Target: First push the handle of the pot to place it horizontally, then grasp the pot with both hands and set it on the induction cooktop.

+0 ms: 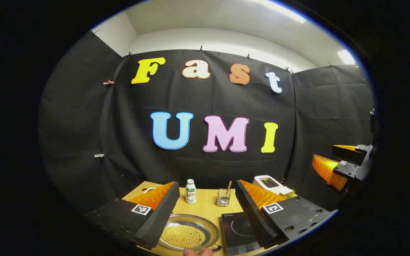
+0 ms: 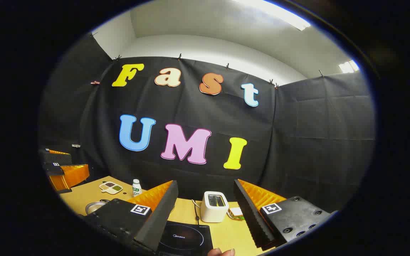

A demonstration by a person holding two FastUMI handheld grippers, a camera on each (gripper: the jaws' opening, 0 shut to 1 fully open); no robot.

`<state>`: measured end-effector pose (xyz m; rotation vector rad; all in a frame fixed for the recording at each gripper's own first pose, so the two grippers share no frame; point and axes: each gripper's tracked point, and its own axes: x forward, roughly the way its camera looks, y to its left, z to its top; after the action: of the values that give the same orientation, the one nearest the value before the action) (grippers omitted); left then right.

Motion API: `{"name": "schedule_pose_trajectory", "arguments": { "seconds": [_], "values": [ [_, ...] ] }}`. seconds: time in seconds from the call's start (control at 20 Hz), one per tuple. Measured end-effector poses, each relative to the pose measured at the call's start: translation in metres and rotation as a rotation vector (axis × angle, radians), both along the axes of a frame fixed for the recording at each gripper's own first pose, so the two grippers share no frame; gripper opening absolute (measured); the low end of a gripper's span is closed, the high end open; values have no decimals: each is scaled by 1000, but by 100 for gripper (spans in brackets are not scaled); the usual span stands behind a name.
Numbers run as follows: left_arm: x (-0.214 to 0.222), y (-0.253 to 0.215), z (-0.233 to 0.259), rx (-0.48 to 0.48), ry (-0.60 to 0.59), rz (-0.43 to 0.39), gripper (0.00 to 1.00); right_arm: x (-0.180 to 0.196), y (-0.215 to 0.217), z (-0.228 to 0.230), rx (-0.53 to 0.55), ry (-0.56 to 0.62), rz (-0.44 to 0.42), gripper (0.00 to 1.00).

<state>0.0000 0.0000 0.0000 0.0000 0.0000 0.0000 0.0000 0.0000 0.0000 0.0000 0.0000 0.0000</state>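
Tongs on both sides are gaping wide, holding nothing: left tongs (image 1: 205,209), right tongs (image 2: 205,209). Pot (image 1: 189,233) is sitting on the surface (image 1: 208,204) beside the cooktop (image 1: 238,229). Metal, probably slippery and bead-weighted; opposite rims look like the best grip.

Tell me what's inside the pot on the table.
In the left gripper view, the pot holds a layer of small golden beads or grains across its bottom. The left gripper's fingers cover the pot's left edge, so anything there is hidden.
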Motion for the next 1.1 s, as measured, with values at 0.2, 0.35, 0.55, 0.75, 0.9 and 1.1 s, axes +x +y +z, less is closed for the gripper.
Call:
{"name": "schedule_pose_trajectory", "arguments": {
  "seconds": [0.2, 0.35, 0.55, 0.75, 0.9, 1.1],
  "values": [
    [-1, 1, 0, 2, -2, -6, 98, -3, 0, 1, -13, -1, -6, 97],
    [-3, 3, 2, 2, -7, -3, 98, -6, 0, 4, -1, -5, -9, 97],
    [-4, 3, 0, 0, -5, -1, 98, -6, 0, 3, -5, -4, -13, 97],
    [-5, 5, 1, 15, -11, 1, 98, -7, 2, 4, -10, -7, -10, 97],
    [-4, 5, 4, 23, -24, -2, 98, -7, 3, 3, -13, -2, -6, 97],
    [-3, -7, 5, 20, -17, -68, 76, -6, 1, 5, -19, -7, -10, 97]
  ]
}}
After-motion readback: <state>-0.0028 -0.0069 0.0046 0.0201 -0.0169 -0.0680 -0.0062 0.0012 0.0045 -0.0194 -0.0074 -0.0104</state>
